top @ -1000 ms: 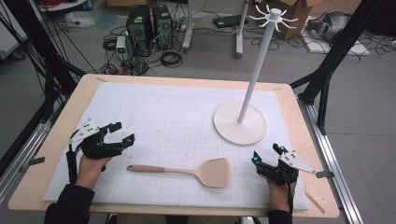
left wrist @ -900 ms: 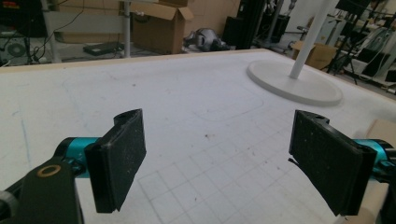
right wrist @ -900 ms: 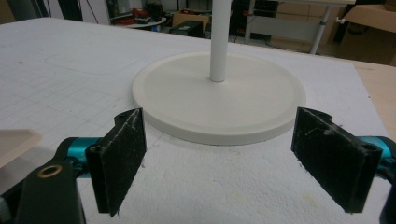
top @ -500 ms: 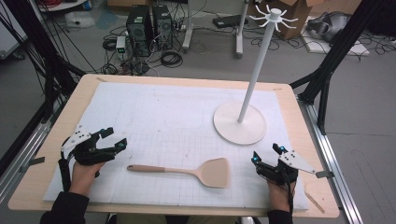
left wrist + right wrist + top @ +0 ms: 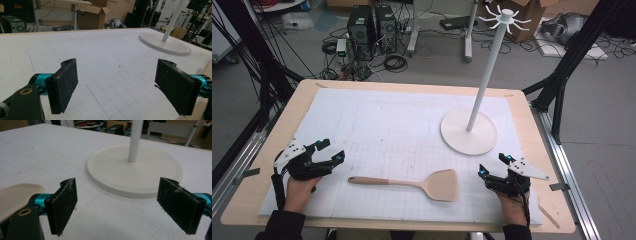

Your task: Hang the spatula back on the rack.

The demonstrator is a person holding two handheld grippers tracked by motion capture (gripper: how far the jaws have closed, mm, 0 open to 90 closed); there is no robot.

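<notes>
From above, the left gripper (image 5: 331, 151) rests near the left edge of the table (image 5: 272, 150), its jaws spread apart with nothing between them, held by a hand (image 5: 299, 187) in a dark sleeve. The spatula (image 5: 412, 183) lies flat on the white mat (image 5: 387, 120) between the two grippers, its handle end pointing toward the left gripper and just clear of it, its broad blade toward the right gripper (image 5: 494, 166), which sits near the front right corner with its jaws also apart and empty. Beyond the blade stands a white stand (image 5: 477, 90), a round base with a tall pole topped by a ring of hooks. Behind the table the floor holds computer towers (image 5: 372, 27), coiled cables and a cardboard box (image 5: 524, 12).

In the left gripper view, the left gripper (image 5: 116, 83) shows both black pads wide apart over the gridded mat, touching nothing. The stand's base (image 5: 165, 45) lies far off to the right, and a sliver of the spatula (image 5: 207, 71) shows at the right edge.

In the right gripper view, the right gripper (image 5: 117, 203) is open just as wide, with bare mat between the pads. The stand's base (image 5: 150, 172) sits near ahead, and the spatula blade (image 5: 17, 191) lies at the left, just beside the left pad.
</notes>
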